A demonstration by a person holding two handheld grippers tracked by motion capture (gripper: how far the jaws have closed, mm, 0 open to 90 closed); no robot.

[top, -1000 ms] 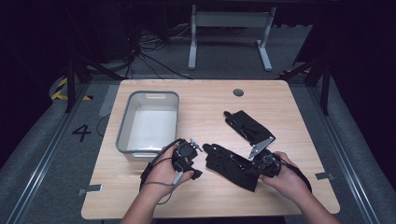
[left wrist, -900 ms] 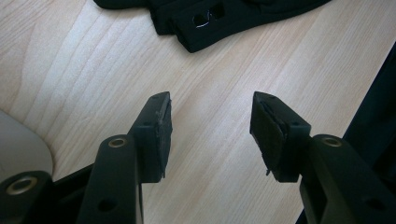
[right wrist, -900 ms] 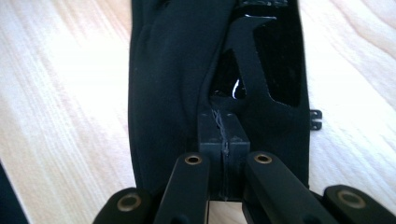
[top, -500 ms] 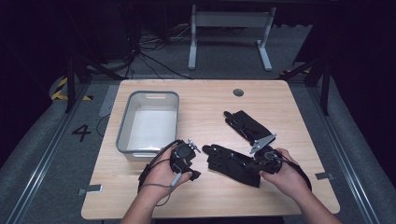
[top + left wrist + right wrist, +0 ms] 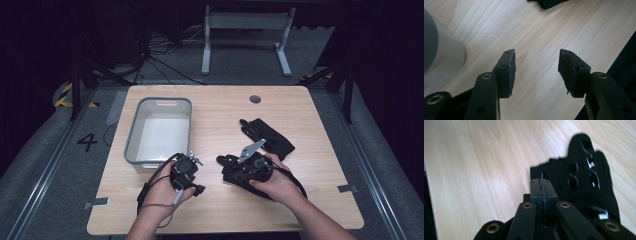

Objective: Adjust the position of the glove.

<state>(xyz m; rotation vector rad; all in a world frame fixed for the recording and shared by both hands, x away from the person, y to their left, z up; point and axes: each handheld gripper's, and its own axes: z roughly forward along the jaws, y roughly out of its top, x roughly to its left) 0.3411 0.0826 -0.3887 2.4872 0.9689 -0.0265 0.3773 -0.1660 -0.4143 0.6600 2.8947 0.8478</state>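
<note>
Fingers of the right gripper (image 5: 541, 192) are pressed together, and whether they pinch an edge of the near glove (image 5: 584, 182) I cannot tell. Those of the left gripper (image 5: 536, 72) stand wide apart above bare counter (image 5: 310, 115), probably waiting. I count two black gloves; the far glove (image 5: 267, 134) lies flat, and one grey bin (image 5: 130, 150) stands empty beside them.

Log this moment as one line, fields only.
left gripper: open, over bare table | right gripper: shut on near glove | far glove: flat on table | bin: empty
</note>
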